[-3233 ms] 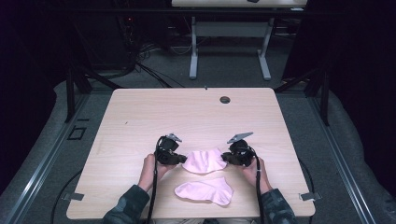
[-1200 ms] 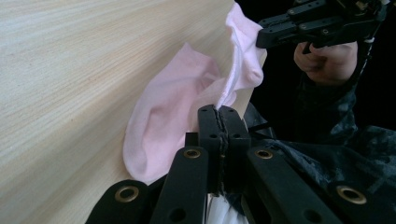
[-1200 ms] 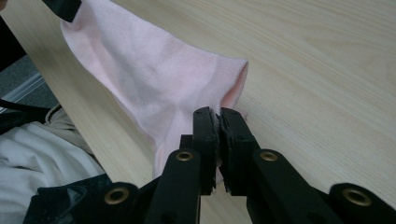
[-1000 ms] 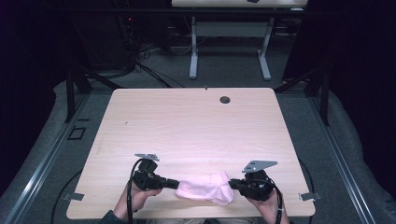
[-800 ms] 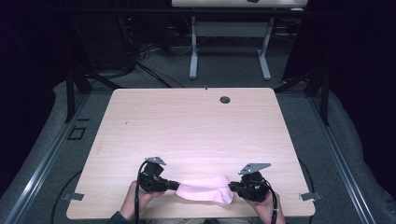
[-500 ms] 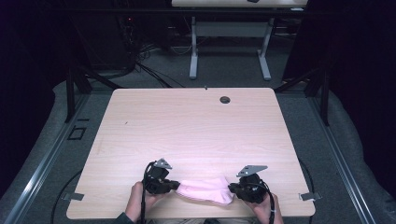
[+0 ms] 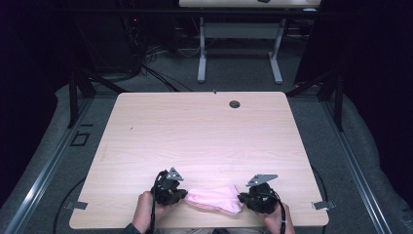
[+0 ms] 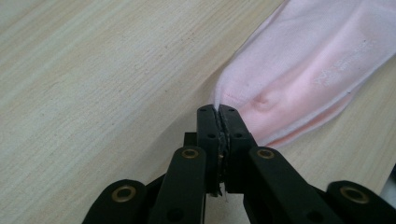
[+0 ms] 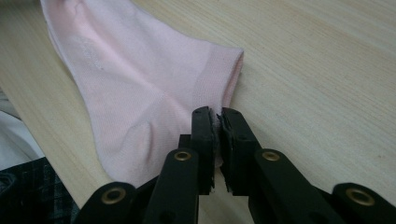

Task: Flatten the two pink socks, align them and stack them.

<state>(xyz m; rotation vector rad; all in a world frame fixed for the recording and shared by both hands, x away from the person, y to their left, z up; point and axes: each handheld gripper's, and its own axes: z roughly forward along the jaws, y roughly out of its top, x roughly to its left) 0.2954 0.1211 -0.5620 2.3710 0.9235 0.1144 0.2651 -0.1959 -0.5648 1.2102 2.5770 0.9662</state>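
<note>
A pink sock lies flat on the table, close to its near edge, stretched between the two claws. In the high view the left claw is at the sock's left end and the right claw at its right end, each held by a hand that comes in from the bottom edge.

In the left gripper view the left claw has its jaws pressed together on the edge of the sock's narrow end, a thin fold of fabric pinched between the pads.

In the right gripper view the right claw is likewise closed on the sock, gripping the ribbed cuff at its corner; the rest of the sock runs away up and to the left across the wood. The heel bulges just beside the jaws.

A dark round hole sits near the table's far edge, well apart from the sock.
</note>
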